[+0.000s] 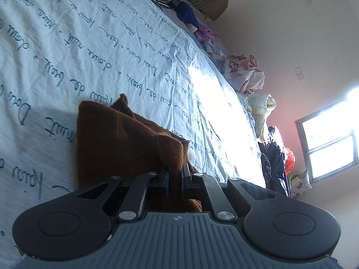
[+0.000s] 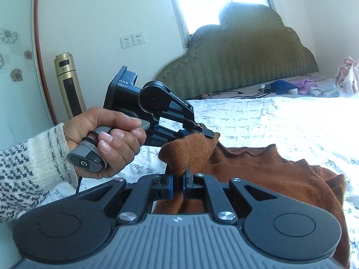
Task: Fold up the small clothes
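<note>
A small rust-brown knit garment (image 2: 280,174) lies on the white bed sheet with blue script (image 2: 280,121). My right gripper (image 2: 178,174) is shut on one edge of the garment and holds it lifted. My left gripper (image 2: 202,134), held in a hand to the left, is shut on the same raised edge a little farther along. In the left wrist view, the left gripper (image 1: 175,174) pinches a fold of the garment (image 1: 116,139), which drapes down onto the sheet (image 1: 67,44).
A green padded headboard (image 2: 235,67) stands at the far end of the bed. Blue and purple clothes and cables (image 2: 289,87) lie near it. A pile of pink clothes (image 1: 244,71) sits along the bed's far edge. A gold tower heater (image 2: 69,85) stands by the wall.
</note>
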Action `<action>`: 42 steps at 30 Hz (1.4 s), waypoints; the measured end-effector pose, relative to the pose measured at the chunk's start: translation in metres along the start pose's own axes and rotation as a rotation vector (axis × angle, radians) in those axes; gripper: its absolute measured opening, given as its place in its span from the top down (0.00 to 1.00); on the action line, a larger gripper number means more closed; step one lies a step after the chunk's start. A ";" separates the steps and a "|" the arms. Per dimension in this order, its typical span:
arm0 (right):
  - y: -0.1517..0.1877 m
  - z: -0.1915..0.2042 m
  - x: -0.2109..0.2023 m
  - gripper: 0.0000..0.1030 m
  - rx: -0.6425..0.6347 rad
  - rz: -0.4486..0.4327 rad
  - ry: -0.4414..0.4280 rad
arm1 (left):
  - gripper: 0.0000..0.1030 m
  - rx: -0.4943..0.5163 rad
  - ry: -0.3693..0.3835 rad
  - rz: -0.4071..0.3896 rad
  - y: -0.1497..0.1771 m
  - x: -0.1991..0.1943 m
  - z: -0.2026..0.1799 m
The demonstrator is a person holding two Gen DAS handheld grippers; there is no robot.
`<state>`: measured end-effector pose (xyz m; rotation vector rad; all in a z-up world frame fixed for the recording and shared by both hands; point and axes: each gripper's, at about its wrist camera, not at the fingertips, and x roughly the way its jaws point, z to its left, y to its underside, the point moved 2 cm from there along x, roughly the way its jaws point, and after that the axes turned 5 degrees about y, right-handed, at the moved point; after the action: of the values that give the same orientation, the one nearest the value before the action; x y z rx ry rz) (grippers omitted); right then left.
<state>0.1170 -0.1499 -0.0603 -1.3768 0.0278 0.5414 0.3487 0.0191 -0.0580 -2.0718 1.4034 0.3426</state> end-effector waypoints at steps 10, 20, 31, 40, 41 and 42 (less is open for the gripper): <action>0.024 -0.109 -0.042 0.94 0.236 -0.008 0.115 | 0.91 0.091 -0.001 0.141 0.037 0.118 -0.070; 0.072 -0.143 -0.069 0.94 0.370 0.060 0.153 | 0.91 0.248 -0.060 0.236 0.086 0.166 -0.098; 0.088 -0.151 -0.068 0.77 0.426 0.165 0.216 | 0.83 0.350 -0.120 0.280 0.110 0.181 -0.115; 0.065 -0.139 -0.112 0.56 0.217 0.055 0.186 | 0.19 0.476 -0.144 0.038 0.081 0.050 -0.126; 0.062 -0.131 -0.107 0.56 0.180 0.060 0.161 | 0.18 0.487 -0.165 0.018 0.078 0.039 -0.120; 0.059 -0.126 -0.100 0.56 0.148 0.070 0.129 | 0.17 0.496 -0.177 0.003 0.076 0.032 -0.114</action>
<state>0.0431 -0.2967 -0.1086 -1.2682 0.2173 0.4975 0.2789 -0.0937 -0.0111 -1.5954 1.2352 0.1520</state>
